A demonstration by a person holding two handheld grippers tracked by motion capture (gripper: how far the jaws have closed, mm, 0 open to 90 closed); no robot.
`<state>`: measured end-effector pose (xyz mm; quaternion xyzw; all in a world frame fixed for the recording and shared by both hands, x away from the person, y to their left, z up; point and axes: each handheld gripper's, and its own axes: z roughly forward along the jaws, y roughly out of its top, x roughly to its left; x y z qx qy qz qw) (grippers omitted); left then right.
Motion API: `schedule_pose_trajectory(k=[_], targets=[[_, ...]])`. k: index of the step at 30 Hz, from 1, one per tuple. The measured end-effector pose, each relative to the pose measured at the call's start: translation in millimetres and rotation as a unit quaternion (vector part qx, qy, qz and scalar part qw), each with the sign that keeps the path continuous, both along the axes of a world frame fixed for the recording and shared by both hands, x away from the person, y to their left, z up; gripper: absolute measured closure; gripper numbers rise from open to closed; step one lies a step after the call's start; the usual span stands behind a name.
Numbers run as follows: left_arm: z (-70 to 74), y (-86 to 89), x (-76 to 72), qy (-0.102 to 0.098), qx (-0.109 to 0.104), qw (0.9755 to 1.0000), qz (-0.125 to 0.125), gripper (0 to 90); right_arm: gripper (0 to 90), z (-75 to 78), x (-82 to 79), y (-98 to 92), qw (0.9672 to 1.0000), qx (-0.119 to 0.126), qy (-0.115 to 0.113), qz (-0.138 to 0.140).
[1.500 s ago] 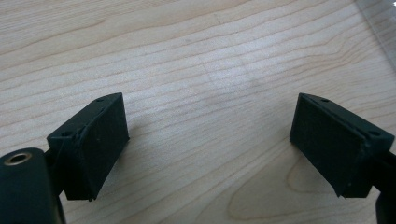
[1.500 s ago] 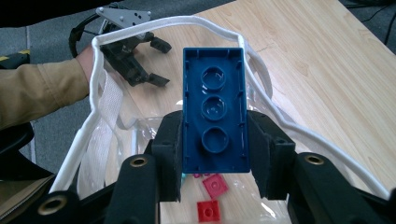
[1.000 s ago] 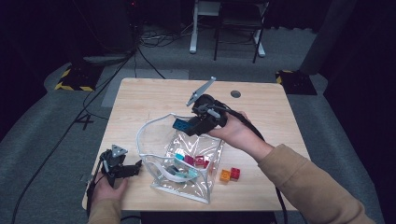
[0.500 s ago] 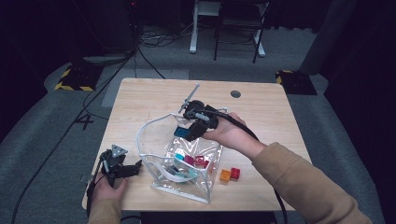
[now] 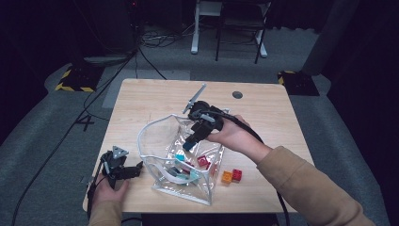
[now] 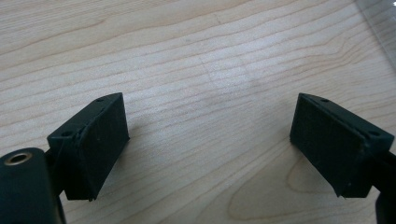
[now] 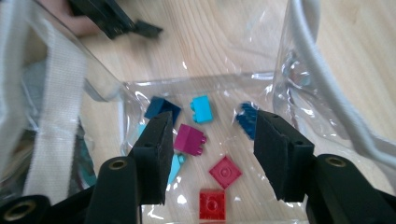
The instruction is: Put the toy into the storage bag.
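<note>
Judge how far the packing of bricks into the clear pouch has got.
Done: several bricks lie inside the clear pouch. In hand: the right tool, above the pouch, has just been opening its jaws, nothing between them. Left: the orange brick and red brick on the table.

Clear zip pouch (image 5: 162, 141) lies open, coloured bricks (image 7: 190, 139) inside.

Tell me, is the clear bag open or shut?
Open. The bag's white rim gapes wide, and the right gripper looks straight in at loose bricks.
</note>
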<state>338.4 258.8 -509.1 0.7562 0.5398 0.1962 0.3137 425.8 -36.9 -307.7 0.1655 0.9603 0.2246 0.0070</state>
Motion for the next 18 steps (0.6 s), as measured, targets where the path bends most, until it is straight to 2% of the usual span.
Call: schedule_pose_trajectory(k=[7, 12, 18], targets=[[0.1, 0.0, 0.0, 0.0, 0.0, 1.0, 0.0, 11.8, 47.9, 19.3, -17.9, -34.9, 0.9971, 0.071, -0.028, -0.004], [0.0, 0.0, 0.0, 0.0, 0.0, 1.0, 0.0, 11.8, 47.9, 28.2, -30.0, -69.6, 0.9915, 0.124, -0.038, -0.015], [0.1, -0.1, -0.1, 0.0, 0.0, 1.0, 0.0, 11.8, 47.7, 32.7, -42.9, -103.8, 0.9858, 0.157, -0.055, -0.028]])
